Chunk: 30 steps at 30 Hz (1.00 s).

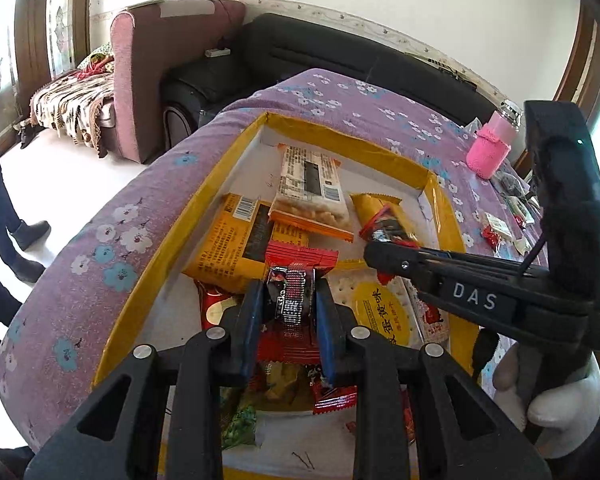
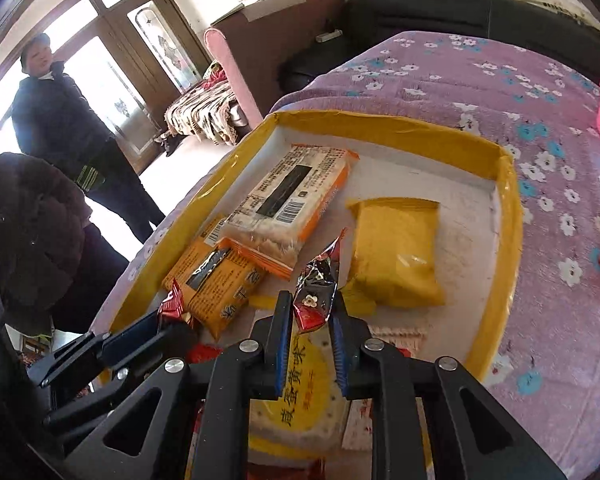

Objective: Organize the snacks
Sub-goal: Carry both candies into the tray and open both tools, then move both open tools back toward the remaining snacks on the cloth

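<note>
A yellow-rimmed shallow box [image 1: 332, 130] [image 2: 508, 208] lies on the purple floral cloth and holds several snack packets. My left gripper [image 1: 290, 300] is shut on a small red and black snack packet [image 1: 294, 296] above the box's near half. My right gripper [image 2: 314, 312] is shut on a small red and black foil packet [image 2: 318, 292] above the box's middle; it also shows in the left wrist view [image 1: 374, 246]. In the box lie an orange-edged cracker pack [image 2: 292, 200], an orange packet [image 2: 216, 276], a yellow packet [image 2: 396, 252] and a round yellow-labelled biscuit pack [image 2: 300, 392].
A pink knitted-sleeve bottle [image 1: 490, 148] and several small loose packets [image 1: 496, 232] lie on the cloth right of the box. A black sofa [image 1: 300, 48] and a maroon armchair [image 1: 148, 64] stand behind. People stand at the left [image 2: 60, 120].
</note>
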Tool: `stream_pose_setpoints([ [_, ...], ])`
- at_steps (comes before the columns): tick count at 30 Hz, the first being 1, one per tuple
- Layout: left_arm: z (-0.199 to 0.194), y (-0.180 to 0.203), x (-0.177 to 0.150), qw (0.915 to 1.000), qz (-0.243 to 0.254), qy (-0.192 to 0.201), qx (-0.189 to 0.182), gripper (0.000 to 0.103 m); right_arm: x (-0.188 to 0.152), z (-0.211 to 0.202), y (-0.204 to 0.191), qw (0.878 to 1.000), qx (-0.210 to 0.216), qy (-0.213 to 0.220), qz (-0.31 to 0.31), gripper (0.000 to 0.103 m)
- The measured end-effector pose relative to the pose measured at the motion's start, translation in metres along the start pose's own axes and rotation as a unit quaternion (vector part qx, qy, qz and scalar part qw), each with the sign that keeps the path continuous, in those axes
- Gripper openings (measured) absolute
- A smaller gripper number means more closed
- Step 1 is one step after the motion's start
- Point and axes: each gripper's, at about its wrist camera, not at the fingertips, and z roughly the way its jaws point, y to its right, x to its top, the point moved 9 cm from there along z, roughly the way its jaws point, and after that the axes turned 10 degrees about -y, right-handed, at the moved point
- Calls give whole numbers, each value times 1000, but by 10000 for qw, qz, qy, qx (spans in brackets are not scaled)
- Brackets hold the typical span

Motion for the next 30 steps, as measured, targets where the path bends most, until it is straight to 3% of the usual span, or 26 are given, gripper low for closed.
stream_pose_setpoints([
  [4,-10,1,0,9999,-32,84,99,26,1,-7,-4,9999,86,144,-8,28],
  [6,-18,0,0,9995,-60,153,254,46,1,-16,-6,9996,103,272,-12,32],
  [12,-54,2,-2,9941,-35,669,852,69,-9,-59,-12,9966,-37,816,-145,43],
  [23,-98,41,-18,9860,503,1156,1094,71,-68,-123,-7,9850,-550,1633,-126,51],
  [30,-105,63,-29,9849,729,1157,1062,72,-99,-146,8,9804,-708,1839,57,54],
])
